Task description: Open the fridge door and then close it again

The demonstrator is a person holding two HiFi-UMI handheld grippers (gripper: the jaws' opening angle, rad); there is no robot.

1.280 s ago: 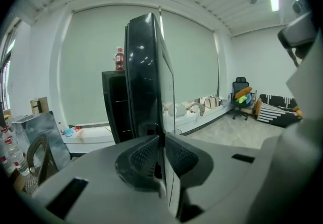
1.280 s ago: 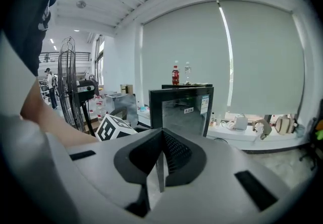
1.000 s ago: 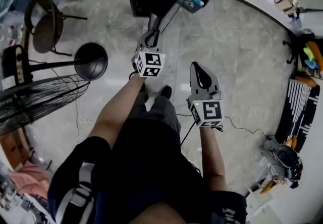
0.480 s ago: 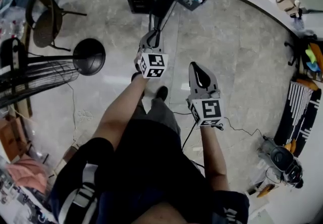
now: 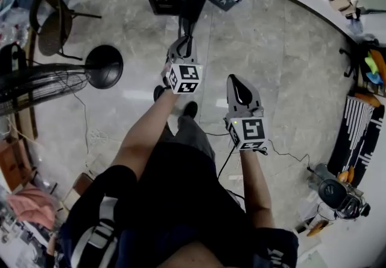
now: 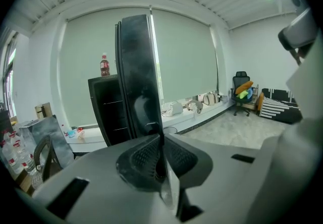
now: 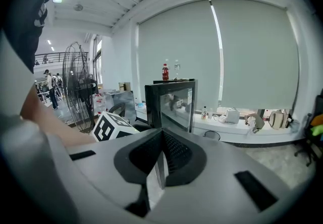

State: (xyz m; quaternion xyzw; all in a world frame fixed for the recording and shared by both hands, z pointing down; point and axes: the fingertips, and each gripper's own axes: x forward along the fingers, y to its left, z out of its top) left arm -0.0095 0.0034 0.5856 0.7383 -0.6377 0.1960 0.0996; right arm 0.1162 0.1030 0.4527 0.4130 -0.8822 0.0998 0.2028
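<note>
The left gripper point(image 6: 160, 142) has its fingers grasping the black fridge door point(image 6: 133, 66) by its edge (ajar, toward twelve o'clock). At its four o'clock, the right gripper point(image 5: 240, 83) stays clear, fingers clenched on nothing.

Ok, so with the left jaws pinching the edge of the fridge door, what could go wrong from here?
The left gripper is shut on only the thin edge of the door, so it could slip off mid-swing. A bottle stands on top of the fridge; a hard slam might topple it. A cable trails close to the person's shoe, a possible trip hazard.
</note>
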